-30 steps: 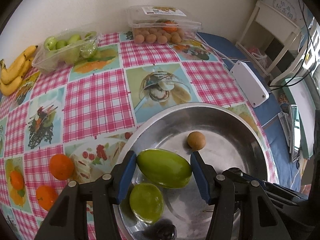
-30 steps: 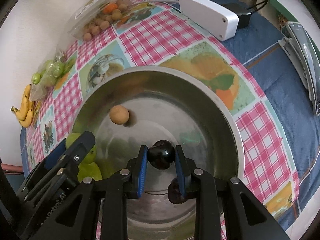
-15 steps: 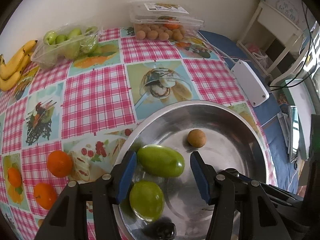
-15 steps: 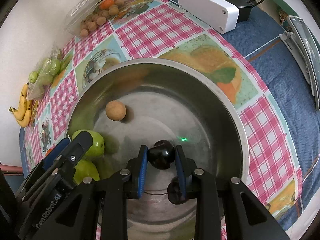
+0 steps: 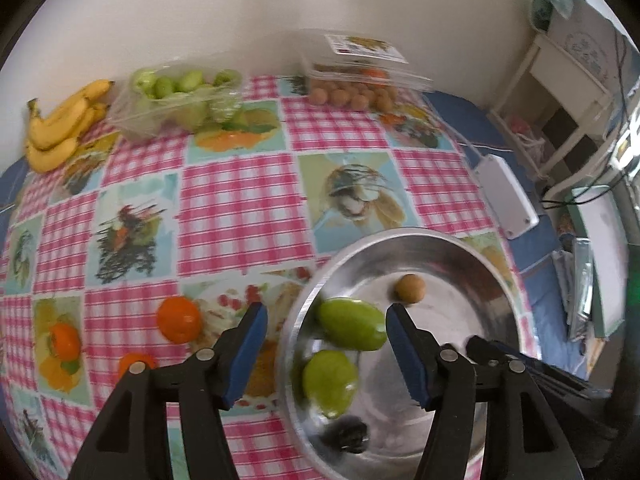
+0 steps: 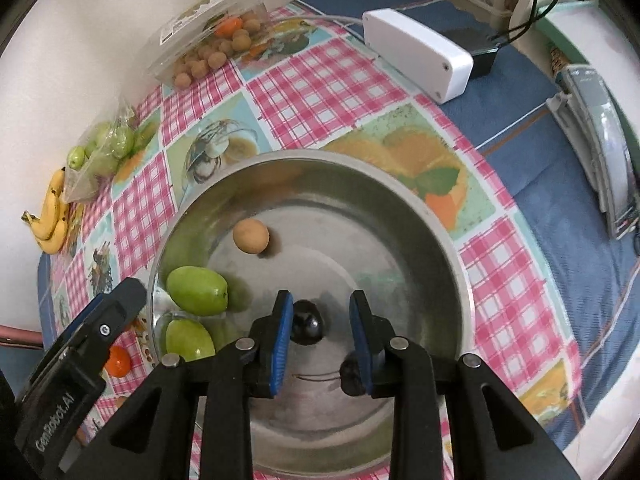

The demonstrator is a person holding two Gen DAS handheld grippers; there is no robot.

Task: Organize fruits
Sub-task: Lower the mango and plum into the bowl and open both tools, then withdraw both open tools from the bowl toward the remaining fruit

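A checked tablecloth (image 5: 240,184) covers the table, and on it sits a wide steel bowl (image 6: 448,248), filling the lower middle of the right wrist view and lying at about 4 o'clock in the left wrist view. At 1 o'clock from the bowl in the right wrist view a white box (image 6: 416,54) rests on blue cloth. Against the wall stand two clear plastic tubs: one of green fruit (image 5: 176,100) at 11 o'clock in the left wrist view, one of small brown fruit (image 5: 356,80) at 12 to 1 o'clock. A bunch of bananas (image 5: 60,124) lies at 10 o'clock, just beside the green tub.

The left gripper (image 5: 324,344) is spread wide, holding nothing; one jaw stands over the cloth, the other over the bowl, straddling its rim. The right gripper (image 6: 320,332) is partly open over the bowl floor, gripping nothing.

Inside the bowl, two green mangoes lie near the 9 o'clock wall: the upper mango (image 6: 197,290) and the lower mango (image 6: 188,340), close together. A dark plum (image 6: 306,322) rests on the bowl floor between the right jaws, against the left pad, clear of the other. A second dark fruit (image 6: 350,372) peeks from behind the right jaw. A small brown fruit (image 6: 251,236) sits alone at 10 o'clock in the bowl.

Two oranges (image 5: 178,319) lie on the cloth, outside the bowl at 9 o'clock.
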